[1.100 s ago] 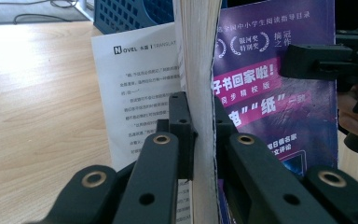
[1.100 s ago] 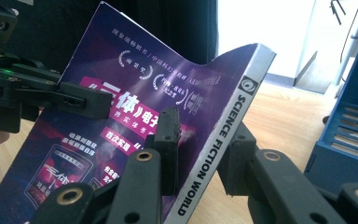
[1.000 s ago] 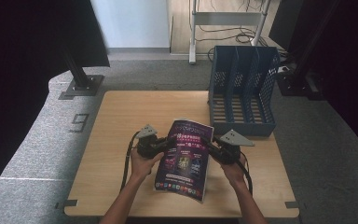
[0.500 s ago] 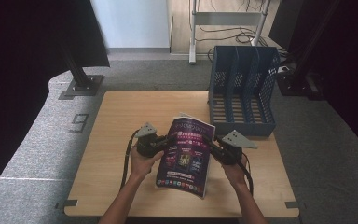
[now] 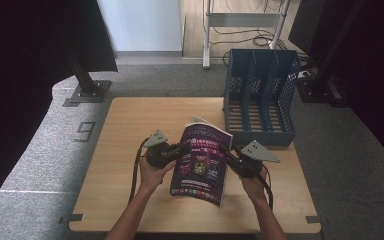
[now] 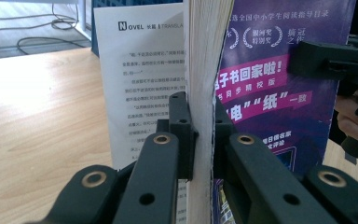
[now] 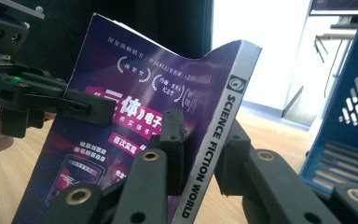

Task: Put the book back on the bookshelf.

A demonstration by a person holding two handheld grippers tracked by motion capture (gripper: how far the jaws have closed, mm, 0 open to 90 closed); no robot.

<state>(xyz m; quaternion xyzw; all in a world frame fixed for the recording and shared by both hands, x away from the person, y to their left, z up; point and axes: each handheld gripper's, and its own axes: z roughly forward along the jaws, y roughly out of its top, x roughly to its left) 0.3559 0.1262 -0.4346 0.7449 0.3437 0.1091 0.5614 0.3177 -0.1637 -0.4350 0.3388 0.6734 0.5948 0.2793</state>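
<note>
A purple magazine (image 5: 200, 160) is held up over the wooden table (image 5: 130, 130), between both grippers. My left gripper (image 5: 180, 152) is shut on its open page edge (image 6: 200, 70), with the pads pressing from both sides (image 6: 200, 121). My right gripper (image 5: 230, 152) holds the grey spine (image 7: 223, 121), which reads "SCIENCE FICTION WORLD". Its jaws have just been closing, and the pads now press on the spine (image 7: 205, 135). The cover (image 7: 135, 93) bows slightly between the two grips. A loose white printed page (image 6: 140, 84) stands out behind the cover.
A blue slotted file rack (image 5: 260, 95) stands at the table's far right corner, just beyond the magazine. A black stand base (image 5: 87, 92) sits on the grey floor at the far left. Cables and a metal frame (image 5: 240, 20) lie behind the table.
The magazine's top edge has tipped up a little and shifted slightly toward the rack. Both hands have stayed nearly in place.
</note>
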